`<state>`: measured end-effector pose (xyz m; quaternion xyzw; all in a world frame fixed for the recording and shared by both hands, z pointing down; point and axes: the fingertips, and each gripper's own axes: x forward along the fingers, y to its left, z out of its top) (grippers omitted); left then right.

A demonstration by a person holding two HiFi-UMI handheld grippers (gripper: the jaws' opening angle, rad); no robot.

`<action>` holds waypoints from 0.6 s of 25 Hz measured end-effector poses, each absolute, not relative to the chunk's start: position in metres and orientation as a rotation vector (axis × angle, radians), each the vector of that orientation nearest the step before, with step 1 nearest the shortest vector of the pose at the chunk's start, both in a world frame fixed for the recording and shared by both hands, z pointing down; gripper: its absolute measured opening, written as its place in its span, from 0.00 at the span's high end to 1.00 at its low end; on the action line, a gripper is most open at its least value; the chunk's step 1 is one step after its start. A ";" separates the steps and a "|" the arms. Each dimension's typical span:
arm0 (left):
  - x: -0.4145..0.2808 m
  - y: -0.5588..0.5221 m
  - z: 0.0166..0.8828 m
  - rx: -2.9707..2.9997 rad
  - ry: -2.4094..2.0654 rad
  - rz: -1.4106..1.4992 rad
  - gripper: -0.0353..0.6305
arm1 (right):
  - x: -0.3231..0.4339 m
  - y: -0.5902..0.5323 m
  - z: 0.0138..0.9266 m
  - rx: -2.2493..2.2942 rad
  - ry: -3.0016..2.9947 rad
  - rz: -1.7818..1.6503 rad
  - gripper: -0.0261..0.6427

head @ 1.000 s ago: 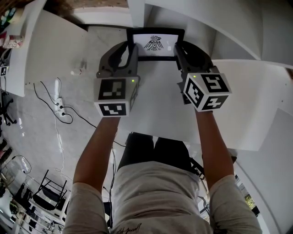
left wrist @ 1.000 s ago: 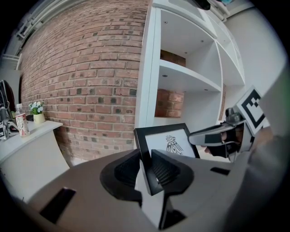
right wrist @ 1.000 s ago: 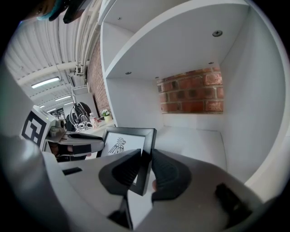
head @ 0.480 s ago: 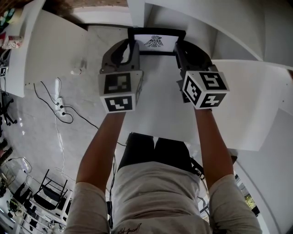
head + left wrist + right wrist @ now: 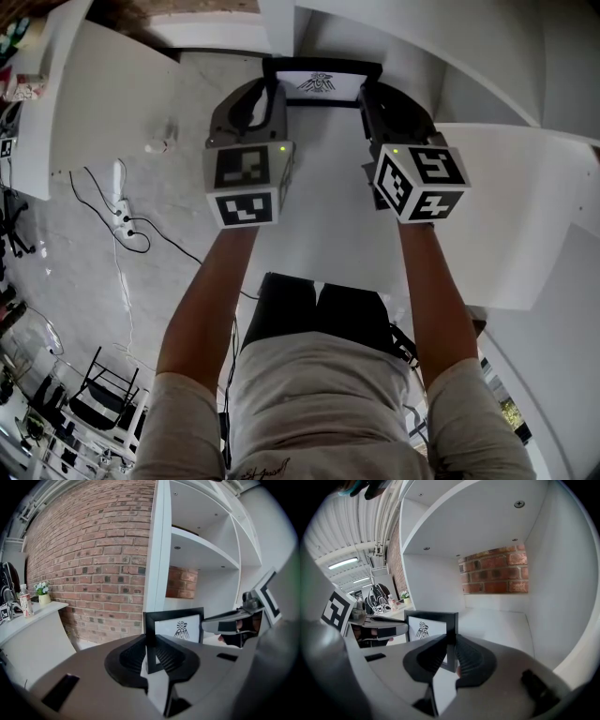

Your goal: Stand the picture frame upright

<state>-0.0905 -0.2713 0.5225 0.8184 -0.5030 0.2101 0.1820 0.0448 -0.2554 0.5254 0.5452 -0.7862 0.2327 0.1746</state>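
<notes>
**Two grippers setting the picture frame (image 5: 322,83) upright on the white shelf (image 5: 501,620).**

At left, the left gripper (image 5: 151,654) is pinching the frame's left bar, and its jaws have just been closing onto it. At centre, the frame is standing nearly upright, far back on the shelf, with its printed face toward the person. At right, the right gripper (image 5: 451,652) is clamping the right bar between narrowly parted jaws. To do this step well, both sides should be tilting together. The bottom edge should be resting flat before either grip is loosening.
</notes>
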 end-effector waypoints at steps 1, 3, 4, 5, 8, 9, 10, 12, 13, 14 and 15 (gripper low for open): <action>-0.091 -0.271 0.522 2.309 -1.421 0.592 0.84 | 0.045 -0.255 0.525 1.545 -2.229 0.660 0.86; -0.090 -0.271 0.522 2.309 -1.423 0.589 0.84 | 0.045 -0.255 0.524 1.547 -2.230 0.659 0.86; -0.090 -0.272 0.522 2.309 -1.423 0.586 0.84 | 0.045 -0.255 0.524 1.549 -2.230 0.658 0.86; -0.090 -0.272 0.522 2.311 -1.423 0.585 0.84 | 0.045 -0.255 0.524 1.551 -2.231 0.658 0.86; -0.090 -0.273 0.522 2.316 -1.423 0.585 0.84 | 0.046 -0.255 0.524 1.552 -2.234 0.659 0.86; -0.090 -0.273 0.522 2.319 -1.422 0.585 0.84 | 0.046 -0.255 0.525 1.550 -2.237 0.658 0.86; -0.090 -0.273 0.522 2.321 -1.422 0.585 0.84 | 0.046 -0.256 0.525 1.550 -2.239 0.655 0.86; -0.089 -0.273 0.522 2.324 -1.422 0.585 0.84 | 0.046 -0.255 0.525 1.553 -2.243 0.654 0.86; -0.089 -0.272 0.522 2.325 -1.422 0.587 0.84 | 0.046 -0.255 0.525 1.555 -2.245 0.654 0.86; -0.089 -0.272 0.523 2.327 -1.421 0.588 0.84 | 0.046 -0.255 0.525 1.557 -2.247 0.655 0.86; -0.089 -0.272 0.523 2.329 -1.421 0.590 0.84 | 0.046 -0.255 0.526 1.559 -2.247 0.654 0.86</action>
